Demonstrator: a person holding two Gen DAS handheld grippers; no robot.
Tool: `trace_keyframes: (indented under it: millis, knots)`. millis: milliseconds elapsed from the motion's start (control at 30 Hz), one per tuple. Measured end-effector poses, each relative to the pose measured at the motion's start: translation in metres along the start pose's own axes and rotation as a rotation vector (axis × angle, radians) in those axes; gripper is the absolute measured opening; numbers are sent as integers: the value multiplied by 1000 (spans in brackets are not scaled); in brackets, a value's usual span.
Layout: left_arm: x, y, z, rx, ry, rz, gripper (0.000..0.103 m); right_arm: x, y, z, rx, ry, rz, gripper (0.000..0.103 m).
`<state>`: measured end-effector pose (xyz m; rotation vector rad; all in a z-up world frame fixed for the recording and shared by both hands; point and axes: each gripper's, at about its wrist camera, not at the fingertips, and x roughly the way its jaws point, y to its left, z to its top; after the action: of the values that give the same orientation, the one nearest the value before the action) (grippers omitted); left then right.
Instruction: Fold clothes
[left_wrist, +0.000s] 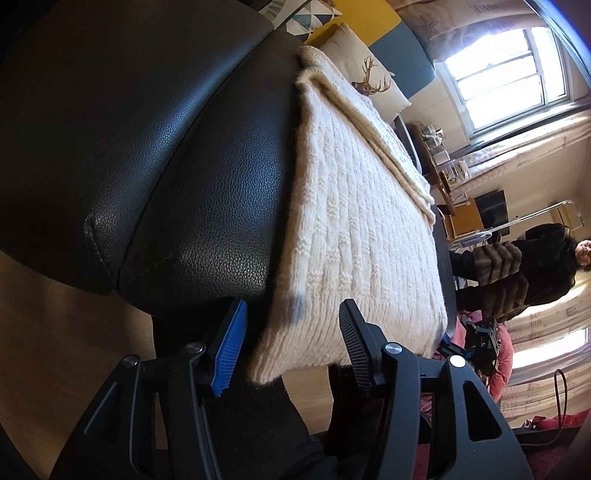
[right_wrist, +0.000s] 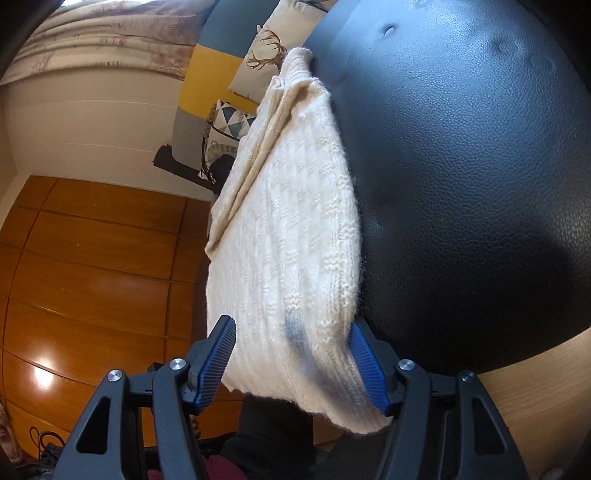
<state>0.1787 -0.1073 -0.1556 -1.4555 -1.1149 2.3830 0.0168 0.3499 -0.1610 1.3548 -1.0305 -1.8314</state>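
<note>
A black leather seat carries the folded cream sweater, draped toward 6 o'clock. Left hand-held gripper and right hand-held gripper both gape around its near edge, unclamped.

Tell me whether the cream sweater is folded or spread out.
Folded: the cream sweater lies in stacked layers on the black leather seat, doubled edges showing along one side.

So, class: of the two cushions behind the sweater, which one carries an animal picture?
The beige cushion with the brown stag's head; the other cushion shows only coloured triangles.
</note>
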Motion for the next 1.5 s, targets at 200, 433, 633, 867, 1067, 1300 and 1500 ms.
trace_keyframes:
  millis: [200, 433, 633, 867, 1067, 1300, 1500]
  knots:
    - [-1, 7, -7, 0, 39, 7, 55, 1, 2, -4, -25, 25, -23, 64]
    - [17, -15, -16, 159, 72, 79, 55, 13, 12, -4, -50, 34, -8, 66]
    - [23, -21, -22, 215, 58, 60, 60, 30, 24, 0, -89, 82, -13, 66]
    - [15, -17, -26, 169, 30, 16, 58, 25, 20, -5, -96, 81, -11, 66]
    - [7, -37, -29, 278, -3, 78, 54, 32, 40, -10, -233, 113, -130, 68]
    - [8, -28, -24, 221, -10, 49, 34, 31, 36, -7, -221, 125, -122, 68]
    - [13, -34, -25, 198, 2, 30, 9, 28, 32, -6, -197, 125, -87, 68]
